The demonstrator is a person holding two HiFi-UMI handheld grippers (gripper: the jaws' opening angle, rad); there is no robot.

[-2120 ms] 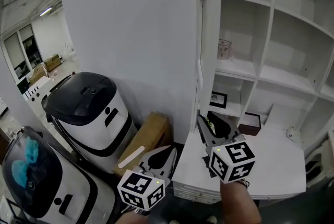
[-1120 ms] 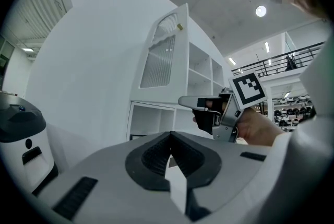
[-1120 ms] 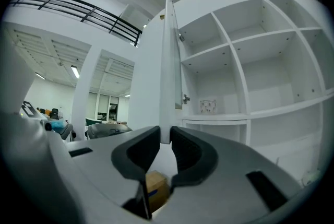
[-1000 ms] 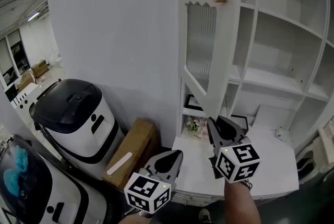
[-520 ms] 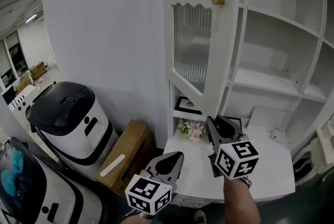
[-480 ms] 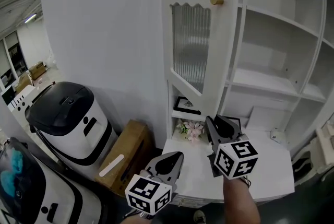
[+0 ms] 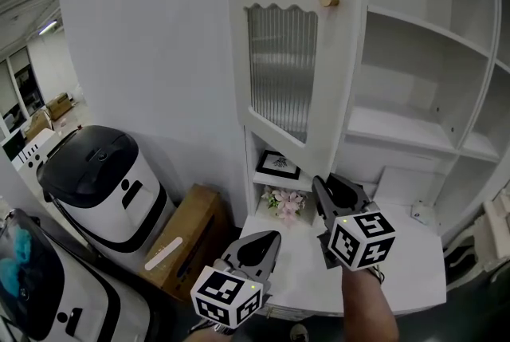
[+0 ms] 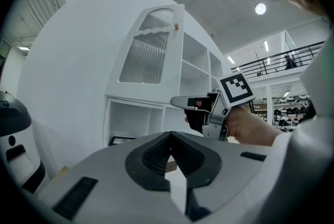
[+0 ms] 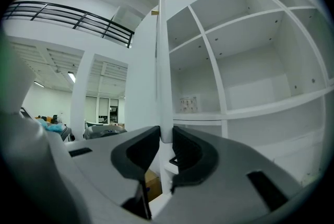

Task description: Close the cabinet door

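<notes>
Swung further toward closing since earlier frame: white cabinet door with ribbed glass and brass knob (image 7: 280,69), roughly half shut. Right hand-held gripper (image 7: 321,187) pinches its lower edge to steer it, jaws just eased wider. Left hand-held gripper (image 7: 269,241) clenched, empty, spare.

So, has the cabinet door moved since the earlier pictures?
Yes. The cabinet door has swung toward closed. Earlier it stood edge-on to the fixed shelves; now its ribbed glass face covers the left column.

Ajar cabinet door (image 7: 279,69) before shelves (image 7: 402,131); free room to its right.
</notes>
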